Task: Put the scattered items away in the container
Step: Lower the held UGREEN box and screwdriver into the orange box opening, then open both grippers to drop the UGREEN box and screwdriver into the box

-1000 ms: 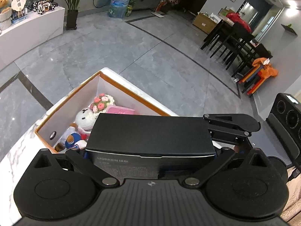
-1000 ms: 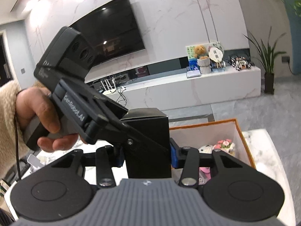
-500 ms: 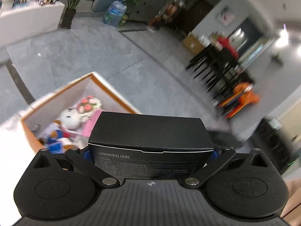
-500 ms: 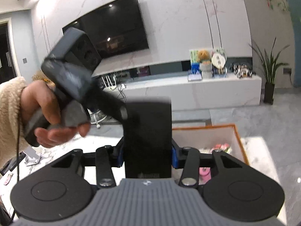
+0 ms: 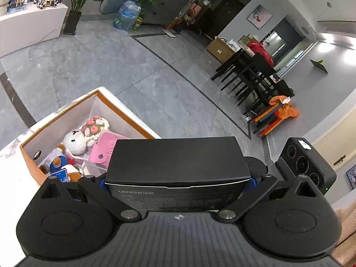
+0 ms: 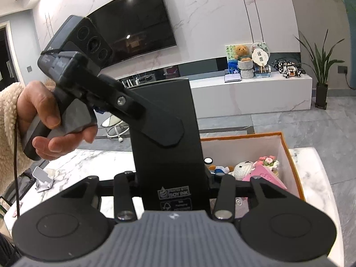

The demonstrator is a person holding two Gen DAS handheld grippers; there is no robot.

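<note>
Both grippers hold one black UGREEN box [image 5: 178, 160] above the marble table. In the left wrist view my left gripper [image 5: 178, 179] is shut on its long sides, blue pads pressing each side. The right gripper's camera housing [image 5: 307, 166] shows at the right. In the right wrist view the black box [image 6: 169, 151] stands upright with my right gripper [image 6: 172, 178] shut on it. One finger [image 6: 155, 122] of the hand-held left gripper lies across its face. The orange-rimmed white container [image 5: 124, 109] sits beyond, holding a white crocheted bear [image 5: 74, 142], a flower posy [image 5: 95, 124] and a pink pouch [image 5: 104, 149].
The container [image 6: 287, 146] stands at the far end of the marble table [image 6: 311, 178], near the table's edges. A small white phone stand [image 6: 43, 179] lies at the left. A hand in a fleece sleeve [image 6: 9, 133] grips the left tool. Grey floor lies beyond.
The box has stayed clamped in both grippers. The left gripper swung and steadied again. In the right view the box has risen and the left tool now sits higher and closer.
</note>
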